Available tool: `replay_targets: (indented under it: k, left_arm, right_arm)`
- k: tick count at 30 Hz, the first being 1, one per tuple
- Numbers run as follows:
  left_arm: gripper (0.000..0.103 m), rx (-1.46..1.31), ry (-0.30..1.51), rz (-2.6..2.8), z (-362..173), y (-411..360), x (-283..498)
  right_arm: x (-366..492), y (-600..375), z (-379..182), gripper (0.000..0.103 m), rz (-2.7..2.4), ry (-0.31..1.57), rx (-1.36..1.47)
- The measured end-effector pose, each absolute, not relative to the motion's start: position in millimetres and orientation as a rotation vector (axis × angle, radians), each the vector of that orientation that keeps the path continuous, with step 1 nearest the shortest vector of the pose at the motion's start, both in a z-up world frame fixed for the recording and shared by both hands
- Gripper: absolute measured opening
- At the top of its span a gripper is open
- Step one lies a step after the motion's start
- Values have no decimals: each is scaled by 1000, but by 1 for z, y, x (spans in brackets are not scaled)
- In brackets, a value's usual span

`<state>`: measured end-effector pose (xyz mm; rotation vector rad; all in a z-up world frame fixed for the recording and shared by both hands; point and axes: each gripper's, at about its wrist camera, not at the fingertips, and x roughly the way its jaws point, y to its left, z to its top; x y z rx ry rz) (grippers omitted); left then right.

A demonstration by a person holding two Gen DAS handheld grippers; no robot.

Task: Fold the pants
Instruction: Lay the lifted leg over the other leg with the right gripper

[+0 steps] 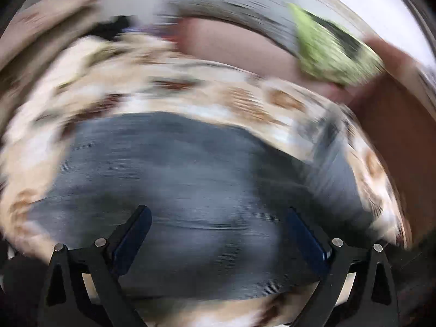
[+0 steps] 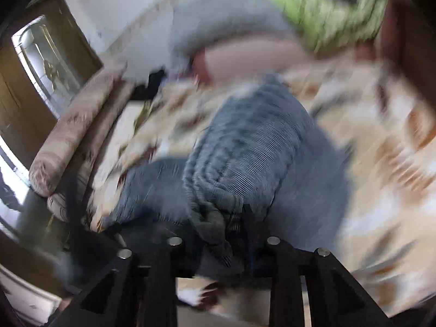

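Observation:
Grey-blue pants [image 1: 177, 169] lie on a cream patterned bedspread [image 1: 218, 95], smeared by motion blur. My left gripper [image 1: 218, 215] hovers over them, open wide, with nothing between its blue pads [image 1: 136, 234]. In the right wrist view a bunched fold of the pants [image 2: 245, 141] rises toward my right gripper [image 2: 218, 218]. Its jaws stand close together with a wad of the fabric caught between them. That wad looks sharper than the blurred bedspread [image 2: 381, 163] around it. The right fingertips themselves are hidden by cloth.
A green patterned cushion [image 1: 327, 46] [image 2: 327, 13] and a pink pillow [image 1: 231, 46] lie at the far end of the bed. A pink bolster [image 2: 68, 136] runs along the left edge, before a wooden door with glass [image 2: 41, 54]. Brown wood [image 1: 403, 136] borders the right side.

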<state>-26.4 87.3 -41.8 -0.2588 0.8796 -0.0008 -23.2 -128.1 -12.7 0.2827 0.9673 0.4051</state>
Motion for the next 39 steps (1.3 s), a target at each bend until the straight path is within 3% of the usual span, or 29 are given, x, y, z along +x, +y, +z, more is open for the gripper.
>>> replay_targets:
  k: [1,2,3,9,13,15,17,18,21,24,25,26,28,30,31,35,37,39]
  left_arm:
    - [99,-277,887,42,-42,102,-29]
    - [99,-286,896,68,-41,113,-30]
    - [99,-286,897,74,-40,117,-30]
    - [99,-272,847,-72,-16,67,-20]
    - [99,-141,834,-191,-19,0,-12]
    - [99,42,956,-187,-54,-35,0]
    - [101,231,1119,-158,-110,-59,8]
    - [102,209,1016,-157,-106,-57,0]
    - [102,175,1053,-148,-98,-56,3]
    - [102,136,964,-137,-76,-51,0]
    - [102,120,928,-145,-69,-51,-1]
    - [102,114,907,-159,-66,-52,-2]
    - [102,166,940,-165,-80,-58,-3]
    - [103,243,1027,-164,-112,-63,3]
    - [103,208,968,-168,-110,-59,-1]
    - [103,222,968,-161,-111,-62,-2]
    - [103,213,969,-174,-111,-59,-1]
    - [103,213,961,-173,-110,-59,-4]
  right_arm:
    - [-18,-121,-40,75,420,1047,299]
    - [-10,-115,-78,77,404,1170,323]
    - [-14,-116,-87,77,404,1137,335]
    - [-30,-180,-42,81,457,996,585]
    - [-30,-244,-62,93,383,968,863]
    - [-21,-254,-101,87,345,1136,951]
    - [-19,-268,-90,87,380,1107,977]
    - [-13,-272,-73,87,376,1087,924]
    - [11,-284,-34,87,374,1022,807]
    - [56,-295,-40,86,306,1084,750]
    - [68,-298,-49,77,293,1113,734]
    - [83,-296,-61,55,283,1151,724]
    - [105,-289,-85,31,295,1240,742]
    - [118,-274,-87,24,283,1271,624]
    - [119,-265,-82,19,273,1260,535]
    - [119,-256,-73,17,111,1145,249]
    - [116,-258,-79,19,140,1136,261]
    - [107,-276,-66,30,138,1129,399]
